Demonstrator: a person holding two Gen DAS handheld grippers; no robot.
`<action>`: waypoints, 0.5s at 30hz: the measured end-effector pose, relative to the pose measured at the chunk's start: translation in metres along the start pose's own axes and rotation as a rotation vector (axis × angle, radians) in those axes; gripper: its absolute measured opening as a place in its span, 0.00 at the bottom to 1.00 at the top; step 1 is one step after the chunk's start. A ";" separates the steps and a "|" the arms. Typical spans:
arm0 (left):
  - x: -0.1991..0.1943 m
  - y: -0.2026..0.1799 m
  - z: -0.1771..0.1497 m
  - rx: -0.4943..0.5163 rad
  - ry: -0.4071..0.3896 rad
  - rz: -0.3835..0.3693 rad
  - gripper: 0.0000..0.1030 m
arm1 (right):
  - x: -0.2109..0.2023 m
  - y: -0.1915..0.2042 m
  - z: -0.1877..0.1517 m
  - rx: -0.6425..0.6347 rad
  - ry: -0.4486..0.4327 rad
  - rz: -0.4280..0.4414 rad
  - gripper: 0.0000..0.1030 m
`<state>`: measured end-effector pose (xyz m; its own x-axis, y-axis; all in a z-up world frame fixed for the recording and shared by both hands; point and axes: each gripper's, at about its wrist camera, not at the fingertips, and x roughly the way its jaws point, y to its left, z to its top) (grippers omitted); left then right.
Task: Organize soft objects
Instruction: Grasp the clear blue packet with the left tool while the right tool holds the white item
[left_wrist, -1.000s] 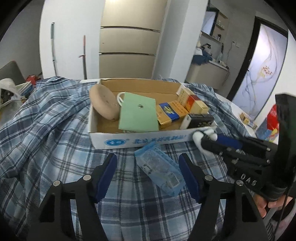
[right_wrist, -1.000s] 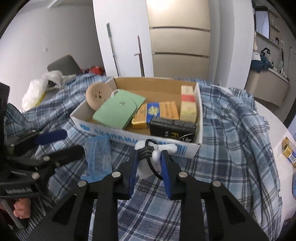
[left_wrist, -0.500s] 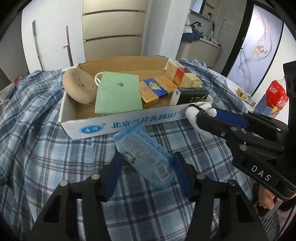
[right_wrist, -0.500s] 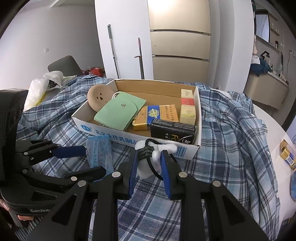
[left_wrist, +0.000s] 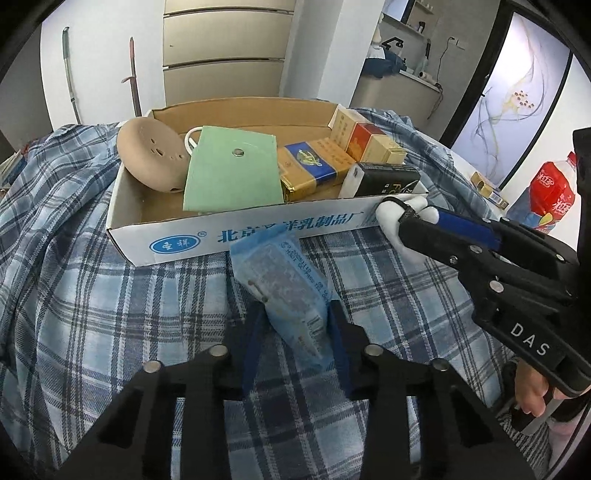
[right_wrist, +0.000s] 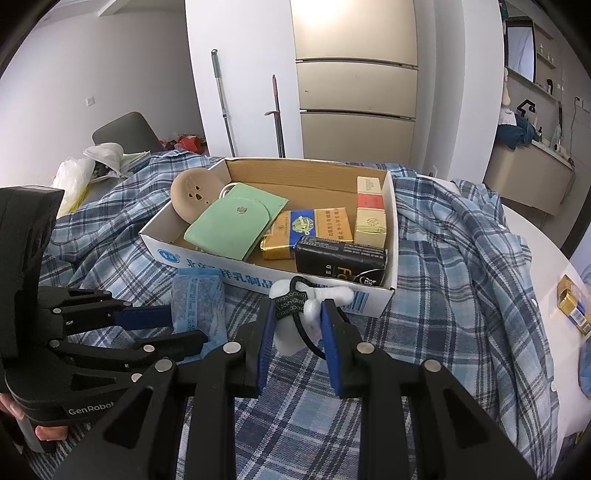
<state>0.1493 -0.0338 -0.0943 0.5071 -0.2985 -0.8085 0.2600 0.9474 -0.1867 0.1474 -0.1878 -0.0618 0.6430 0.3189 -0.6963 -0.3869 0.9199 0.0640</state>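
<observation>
Low in the frame, the left gripper (left_wrist: 293, 328) has just been closing and now pinches the blue packet (left_wrist: 286, 284) lying on the plaid cloth (left_wrist: 74, 295). Centre-right, the right gripper (right_wrist: 297, 321) squeezes a white plush (right_wrist: 314, 299), against the box (left_wrist: 255, 232) front wall.

Two wrist-mounted fisheye cameras look steeply down and forward over a plaid cloth (left_wrist: 92, 295) toward an open cardboard box (left_wrist: 236, 236). The left wrist view sits close behind the left gripper (left_wrist: 293, 314), the box just ahead, the right gripper (left_wrist: 402, 218) entering from its right edge. The right wrist view looks along the right gripper from the box's other corner (right_wrist: 384, 306), with the left gripper (right_wrist: 184, 325) at its lower left. Both views share the box, the cloth and the beige cabinet (right_wrist: 354, 92) behind.
</observation>
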 end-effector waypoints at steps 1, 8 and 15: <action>-0.002 -0.001 0.000 0.002 -0.012 0.003 0.23 | 0.000 0.000 0.000 0.000 -0.002 0.000 0.23; -0.029 -0.005 -0.004 0.021 -0.138 -0.006 0.15 | -0.011 0.001 0.000 -0.011 -0.052 -0.001 0.24; -0.082 -0.017 -0.020 0.090 -0.403 0.021 0.15 | -0.038 0.001 0.000 -0.009 -0.186 -0.011 0.23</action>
<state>0.0872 -0.0230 -0.0359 0.7896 -0.3179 -0.5249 0.3082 0.9451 -0.1088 0.1222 -0.1993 -0.0353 0.7584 0.3460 -0.5524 -0.3841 0.9219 0.0502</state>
